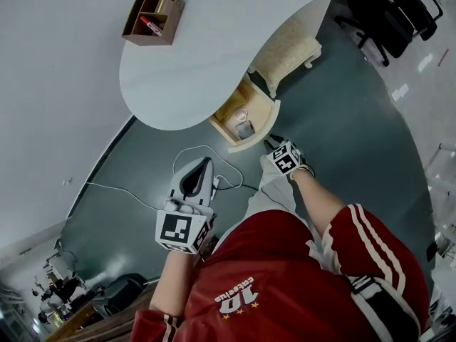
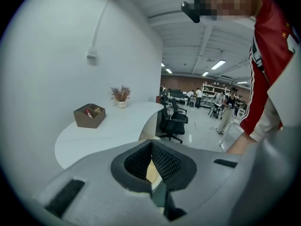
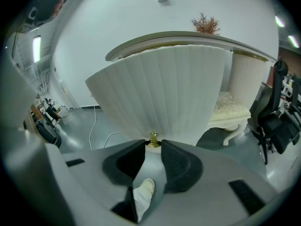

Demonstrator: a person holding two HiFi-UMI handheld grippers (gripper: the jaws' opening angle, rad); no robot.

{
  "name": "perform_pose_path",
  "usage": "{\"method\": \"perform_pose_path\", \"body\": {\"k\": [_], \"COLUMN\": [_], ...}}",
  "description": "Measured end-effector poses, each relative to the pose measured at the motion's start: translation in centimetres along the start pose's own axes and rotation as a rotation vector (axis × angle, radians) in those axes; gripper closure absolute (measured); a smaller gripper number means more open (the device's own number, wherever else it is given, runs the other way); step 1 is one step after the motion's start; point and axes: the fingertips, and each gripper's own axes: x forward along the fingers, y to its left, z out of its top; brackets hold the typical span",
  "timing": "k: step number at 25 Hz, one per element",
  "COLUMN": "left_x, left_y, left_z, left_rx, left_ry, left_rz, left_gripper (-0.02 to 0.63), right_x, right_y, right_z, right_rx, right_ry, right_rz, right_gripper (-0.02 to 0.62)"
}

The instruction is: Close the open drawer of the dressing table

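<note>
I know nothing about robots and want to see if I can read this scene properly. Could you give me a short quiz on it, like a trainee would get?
1. True or false: the drawer of the dressing table stands open.
2. What sits right at the jaw tips of the right gripper?
A. a gold knob
B. a hairbrush
C. a cup
3. Which gripper has its jaws together, with nothing gripped?

Key: 1 true; 2 A; 3 the left gripper.
</note>
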Motion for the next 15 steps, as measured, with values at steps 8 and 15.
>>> {"method": "perform_pose_path", "body": {"k": [8,15], "left_x": [0.3,1.1], "left_y": [2.6,3.7], "left_z": [0.4,1.3], "left_rx": [-0.039,-0.083], "left_ry": [-0.002,-0.028], "left_rz": [0.073,0.110], "left_gripper": [0.601,0.601], "right_x": [0.9,1.5], "right_y": [-0.2,-0.3], "right_z": [1.1,2.1], "right_rx": [-0.023,-0.024], "right_ry": [-0.009,-0.026], "right_rz": [0.029,0.073], "right_gripper": [0.486,0.486]}}
